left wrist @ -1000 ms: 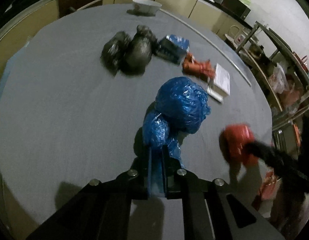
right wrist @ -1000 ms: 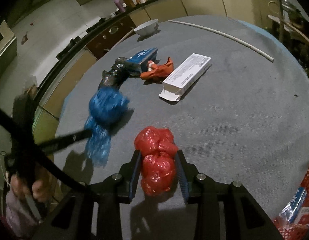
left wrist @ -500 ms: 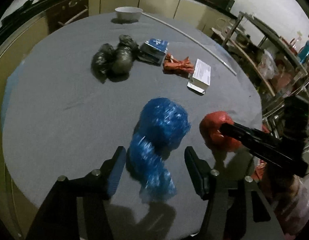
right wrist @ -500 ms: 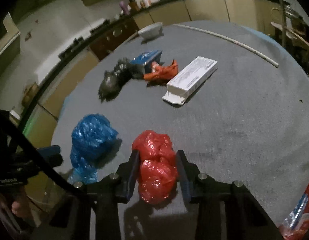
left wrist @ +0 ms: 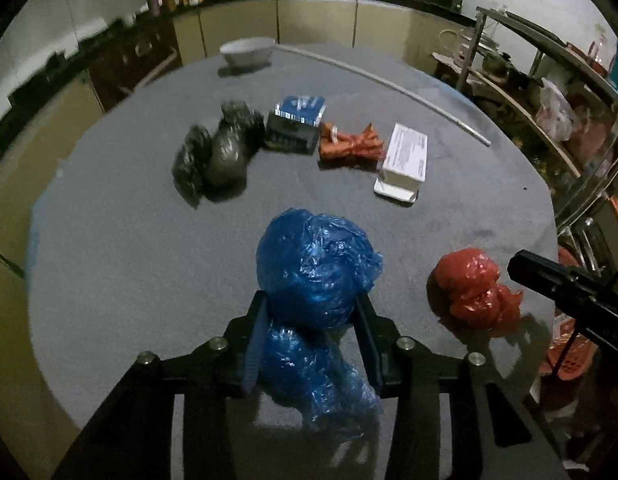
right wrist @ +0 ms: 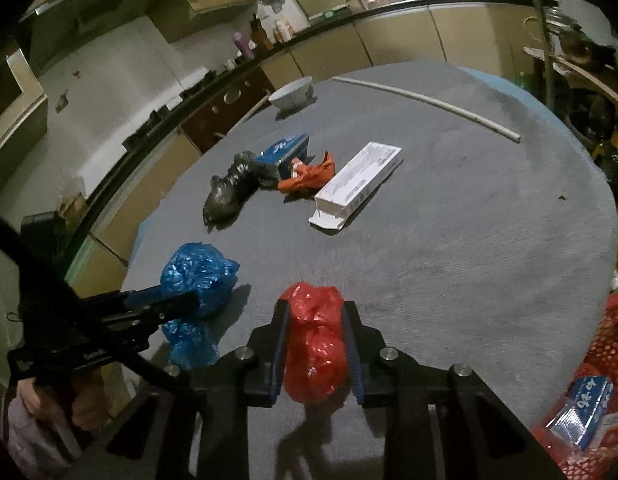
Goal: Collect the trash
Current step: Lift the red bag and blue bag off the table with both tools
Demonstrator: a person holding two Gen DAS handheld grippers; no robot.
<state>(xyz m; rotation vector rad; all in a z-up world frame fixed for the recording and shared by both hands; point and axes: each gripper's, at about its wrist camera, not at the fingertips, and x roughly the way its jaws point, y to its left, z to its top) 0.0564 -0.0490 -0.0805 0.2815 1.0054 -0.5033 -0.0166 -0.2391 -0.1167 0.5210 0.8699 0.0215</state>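
Dim, yellowish light — fisheye-warped edges

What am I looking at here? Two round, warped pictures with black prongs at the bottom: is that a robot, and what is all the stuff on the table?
No robot: a person holds a hand tool with two fingers in each hand, and a wide-angle camera on each tool looks along those fingers.

One picture is from the left gripper. Its fingers have just been closing around a blue plastic bag and now press its sides. The other is from the right gripper, clamped shut on a red plastic bag.

On the grey table lie more trash: a black bag, a blue packet, an orange wrapper and a white box. A white bowl and a thin white rod sit at the far side.
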